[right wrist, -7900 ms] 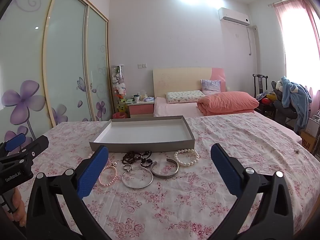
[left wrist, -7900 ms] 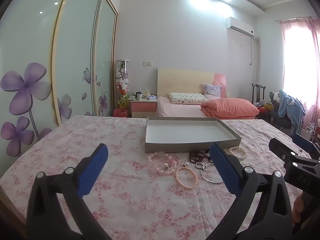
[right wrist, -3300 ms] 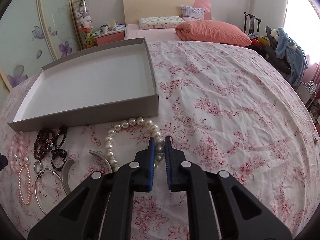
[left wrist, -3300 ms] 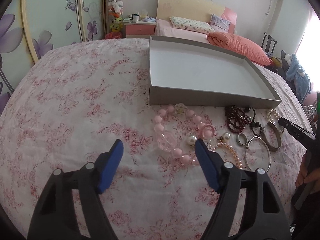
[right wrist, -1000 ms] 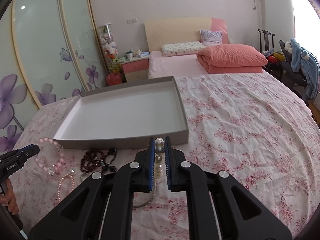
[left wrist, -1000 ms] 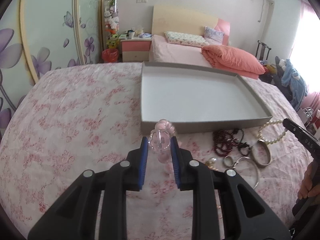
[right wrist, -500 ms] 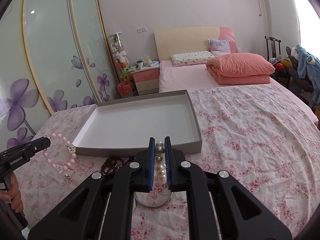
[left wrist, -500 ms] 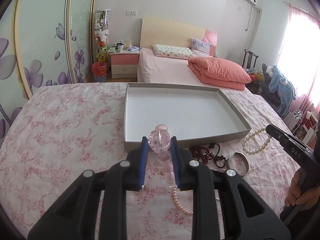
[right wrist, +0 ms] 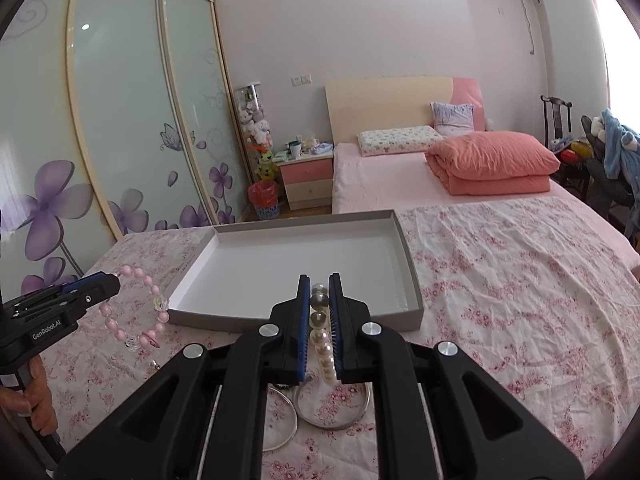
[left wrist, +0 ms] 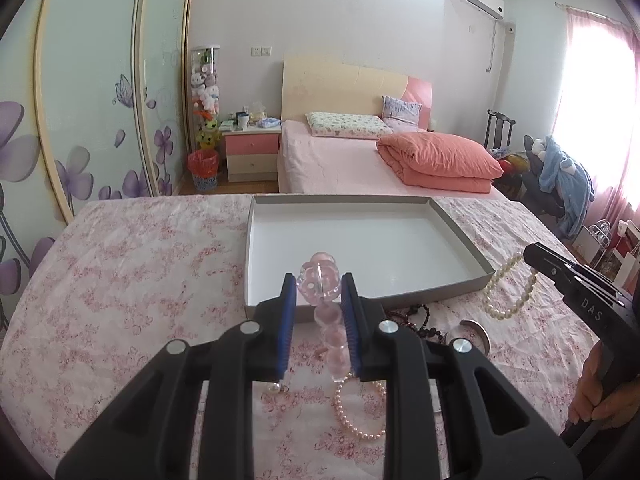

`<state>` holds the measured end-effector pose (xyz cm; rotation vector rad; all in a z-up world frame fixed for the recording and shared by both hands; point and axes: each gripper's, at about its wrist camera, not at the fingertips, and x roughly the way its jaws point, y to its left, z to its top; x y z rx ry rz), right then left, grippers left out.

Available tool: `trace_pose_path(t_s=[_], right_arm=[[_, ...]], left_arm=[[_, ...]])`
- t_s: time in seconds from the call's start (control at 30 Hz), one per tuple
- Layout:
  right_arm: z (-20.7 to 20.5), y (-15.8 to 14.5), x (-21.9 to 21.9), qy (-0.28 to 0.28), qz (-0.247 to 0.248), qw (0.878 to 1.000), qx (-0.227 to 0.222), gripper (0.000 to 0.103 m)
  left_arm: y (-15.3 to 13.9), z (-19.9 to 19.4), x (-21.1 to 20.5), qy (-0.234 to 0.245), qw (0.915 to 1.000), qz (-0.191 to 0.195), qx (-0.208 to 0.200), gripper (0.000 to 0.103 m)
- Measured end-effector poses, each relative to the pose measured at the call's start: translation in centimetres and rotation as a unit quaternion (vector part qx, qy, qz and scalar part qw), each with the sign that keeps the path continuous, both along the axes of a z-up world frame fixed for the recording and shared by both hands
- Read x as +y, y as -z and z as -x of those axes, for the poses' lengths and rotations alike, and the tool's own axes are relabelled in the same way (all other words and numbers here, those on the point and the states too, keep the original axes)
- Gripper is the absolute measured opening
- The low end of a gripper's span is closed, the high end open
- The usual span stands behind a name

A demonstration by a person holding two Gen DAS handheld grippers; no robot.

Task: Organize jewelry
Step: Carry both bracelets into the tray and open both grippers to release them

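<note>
My left gripper (left wrist: 318,286) is shut on a pink bead bracelet (left wrist: 320,284) and holds it in the air just before the near wall of the grey tray (left wrist: 360,304); the bracelet also shows in the right wrist view (right wrist: 132,312). My right gripper (right wrist: 319,290) is shut on a white pearl bracelet (right wrist: 320,334), lifted near the tray's (right wrist: 288,320) near right corner; the pearls hang from it in the left wrist view (left wrist: 506,292). The tray's white floor is bare.
On the floral cloth before the tray lie a small pink pearl bracelet (left wrist: 356,412), a dark bead strand (left wrist: 420,320), a silver cuff (left wrist: 478,332) and silver bangles (right wrist: 332,404). A bed and nightstand stand beyond the table; a wardrobe is at left.
Both grippers have risen and drawn nearer the tray, each carrying its bracelet. The view has tilted up towards the room.
</note>
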<state>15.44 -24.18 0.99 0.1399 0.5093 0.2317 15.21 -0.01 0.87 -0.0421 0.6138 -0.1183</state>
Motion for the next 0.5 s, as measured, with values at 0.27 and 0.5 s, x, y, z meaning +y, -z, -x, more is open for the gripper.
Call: trace_pose_path(t_s=[0.27, 0.5], right_arm=[[-0.2, -1.5, 1.4, 0.001, 0.029, 0.998, -0.048, 0.011], [-1.7, -2.3, 2.1, -0.003, 0.030, 0.997, -0.068, 0.011]], left_arm=[[-1.1, -0.6, -1.5, -0.028, 0.9984, -0.034, -0.035, 0.023], [-1.2, -2.6, -2.1, -0.032, 0.9979, -0.040, -0.040, 0.023]])
